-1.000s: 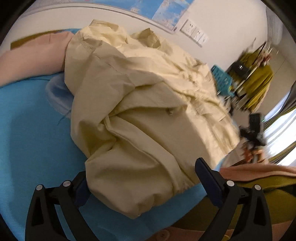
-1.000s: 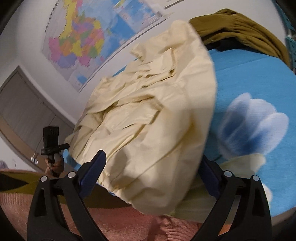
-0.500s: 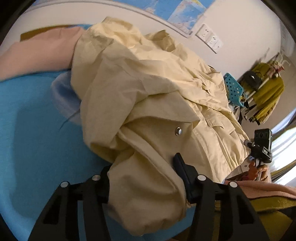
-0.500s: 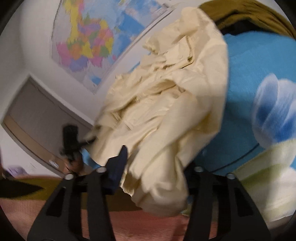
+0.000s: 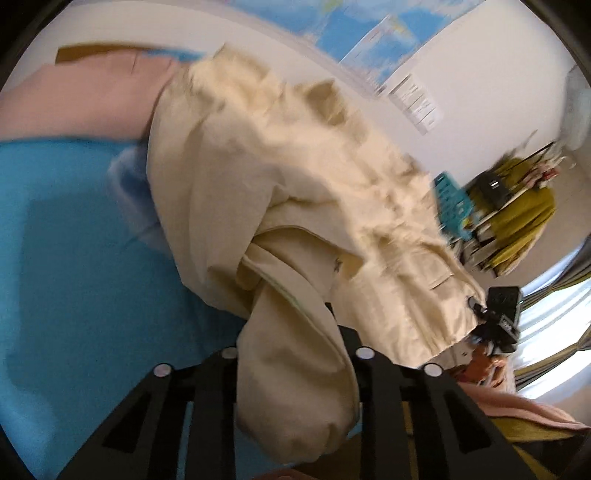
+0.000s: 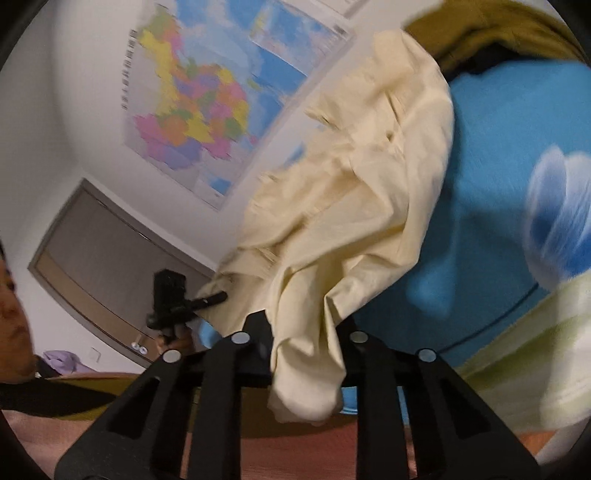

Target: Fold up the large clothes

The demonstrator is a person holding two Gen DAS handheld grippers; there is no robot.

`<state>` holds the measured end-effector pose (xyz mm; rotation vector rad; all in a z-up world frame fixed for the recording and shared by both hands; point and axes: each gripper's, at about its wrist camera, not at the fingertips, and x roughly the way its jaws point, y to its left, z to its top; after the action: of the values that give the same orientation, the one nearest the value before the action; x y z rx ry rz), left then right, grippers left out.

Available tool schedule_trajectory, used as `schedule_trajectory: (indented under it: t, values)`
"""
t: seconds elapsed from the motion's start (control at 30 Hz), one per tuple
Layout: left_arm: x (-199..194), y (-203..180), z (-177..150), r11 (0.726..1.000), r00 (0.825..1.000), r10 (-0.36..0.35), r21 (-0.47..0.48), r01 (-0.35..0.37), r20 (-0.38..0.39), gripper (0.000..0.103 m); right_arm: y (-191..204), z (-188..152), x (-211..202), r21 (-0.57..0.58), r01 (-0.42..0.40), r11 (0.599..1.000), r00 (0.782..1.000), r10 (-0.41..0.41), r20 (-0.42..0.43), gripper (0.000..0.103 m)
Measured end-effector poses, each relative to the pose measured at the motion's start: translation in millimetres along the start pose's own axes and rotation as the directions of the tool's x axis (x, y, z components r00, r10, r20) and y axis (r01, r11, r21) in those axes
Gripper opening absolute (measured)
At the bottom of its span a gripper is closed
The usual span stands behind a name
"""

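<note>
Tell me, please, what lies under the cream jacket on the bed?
Under the cream jacket lies the blue bedsheet, and a pink garment runs beneath its far edge. Whatever sits directly under the jacket's middle is covered.

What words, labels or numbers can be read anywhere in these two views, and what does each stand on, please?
None can be read.
Coloured wall map: print along its edge and across its regions is too small and blurred.
Blue map: blurred, no legible text.
White wall panel: dark marks only, unreadable.
Cream jacket: no label visible.
</note>
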<state>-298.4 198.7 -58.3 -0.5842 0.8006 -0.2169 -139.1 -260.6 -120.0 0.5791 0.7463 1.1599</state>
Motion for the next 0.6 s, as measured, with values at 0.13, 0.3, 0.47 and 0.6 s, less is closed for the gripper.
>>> schedule_trajectory:
  t: [0.13,0.3,0.47,0.6]
  values:
    - [-32,-17,4,0.998,0.997,-0.057,0.027,0.056,0.053,0.017,44,10,-21,-0.097,-0.062,0.993,0.996,0.068,0.057,0.016]
    - [-63,-20,-1,0.993,0.987,-0.117,-0.008,0.118,0.111,0.017,65,10,-44,-0.132,-0.075,0.989,0.989,0.090,0.115,0.015]
    - [-55,-15,4,0.988,0.987,-0.132,-0.069,0.139,0.088,0.017,55,20,-37,-0.081,-0.067,0.995,0.989,0.076,0.124,0.015]
    - [-55,-6,25,0.976,0.985,-0.161,-0.137,0.169,0.069,0.017,57,38,-33,-0.080,-0.074,0.994,0.987,0.085,0.138,0.015]
